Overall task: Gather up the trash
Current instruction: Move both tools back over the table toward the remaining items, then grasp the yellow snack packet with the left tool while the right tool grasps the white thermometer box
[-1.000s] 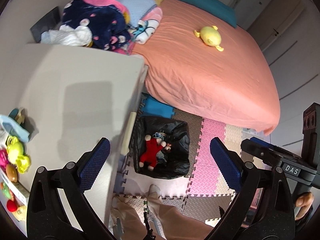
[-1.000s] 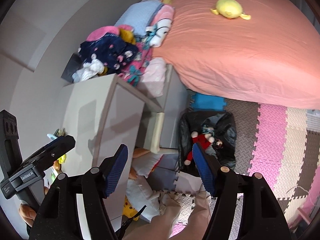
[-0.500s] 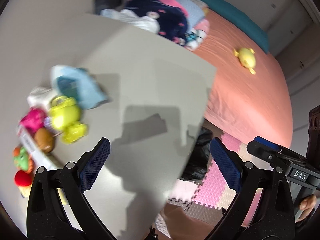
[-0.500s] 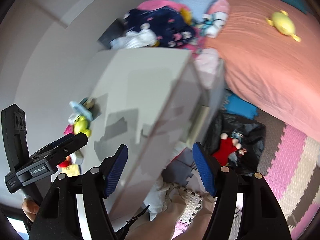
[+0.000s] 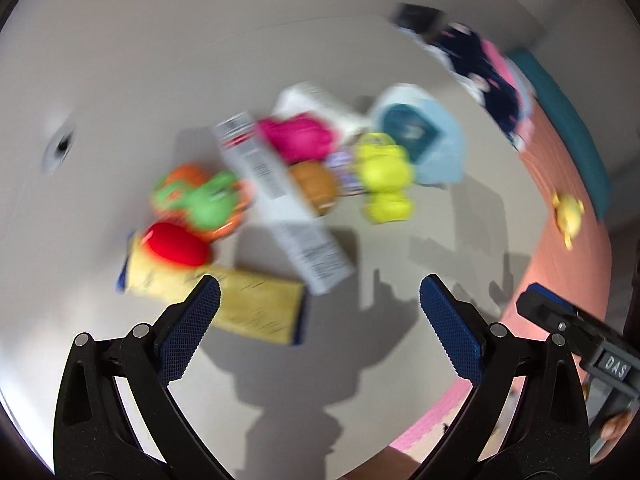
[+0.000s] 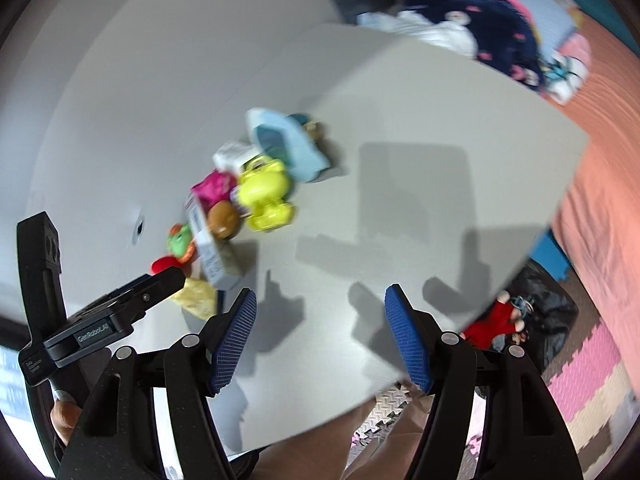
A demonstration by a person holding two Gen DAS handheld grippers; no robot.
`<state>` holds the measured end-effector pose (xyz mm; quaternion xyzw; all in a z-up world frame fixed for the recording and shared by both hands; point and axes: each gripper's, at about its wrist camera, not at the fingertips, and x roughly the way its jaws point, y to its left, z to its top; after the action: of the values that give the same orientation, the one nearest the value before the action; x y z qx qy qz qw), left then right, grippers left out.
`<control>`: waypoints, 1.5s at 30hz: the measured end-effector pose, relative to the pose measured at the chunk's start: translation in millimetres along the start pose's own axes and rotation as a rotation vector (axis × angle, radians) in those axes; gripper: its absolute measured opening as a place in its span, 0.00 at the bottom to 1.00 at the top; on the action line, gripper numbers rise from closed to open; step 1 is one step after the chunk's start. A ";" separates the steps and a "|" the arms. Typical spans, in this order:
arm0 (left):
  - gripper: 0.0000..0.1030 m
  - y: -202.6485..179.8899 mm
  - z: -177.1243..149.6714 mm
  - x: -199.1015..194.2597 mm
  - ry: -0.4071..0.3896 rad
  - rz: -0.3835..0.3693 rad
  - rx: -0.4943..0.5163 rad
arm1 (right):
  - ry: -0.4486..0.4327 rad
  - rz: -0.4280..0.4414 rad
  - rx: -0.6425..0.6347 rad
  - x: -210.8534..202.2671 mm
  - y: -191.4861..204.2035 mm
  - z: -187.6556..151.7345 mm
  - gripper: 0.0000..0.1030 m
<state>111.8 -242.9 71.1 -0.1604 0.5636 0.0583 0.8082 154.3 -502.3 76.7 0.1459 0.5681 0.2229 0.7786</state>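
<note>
Both grippers' fingers gape empty, the left gripper point(image 5: 319, 308) and right gripper point(image 6: 320, 320) having swung from the floor bin point(image 6: 540, 320) to the tabletop point(image 5: 400, 280); the yellow wrapper point(image 5: 240, 300) (probable trash) lies at ten o'clock.

Toys and boxes point(image 5: 280, 184) cluster on the tabletop point(image 5: 400, 272) — bed point(image 6: 600, 200) at three o'clock, bin point(image 6: 532, 320) beside the table.

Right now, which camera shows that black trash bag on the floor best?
The right wrist view: the black trash bag sits past the table edge, a red doll inside. The left wrist view doesn't show it.
</note>
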 end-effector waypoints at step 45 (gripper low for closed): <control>0.15 99.9 14.0 12.5 -0.129 0.066 -0.114 | 0.141 -0.030 -0.434 111.4 149.9 17.5 0.27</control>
<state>101.2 -145.3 44.5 -0.1833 0.5110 0.1272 0.8302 172.2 -316.1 62.9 -0.0497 0.5620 0.3379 0.7533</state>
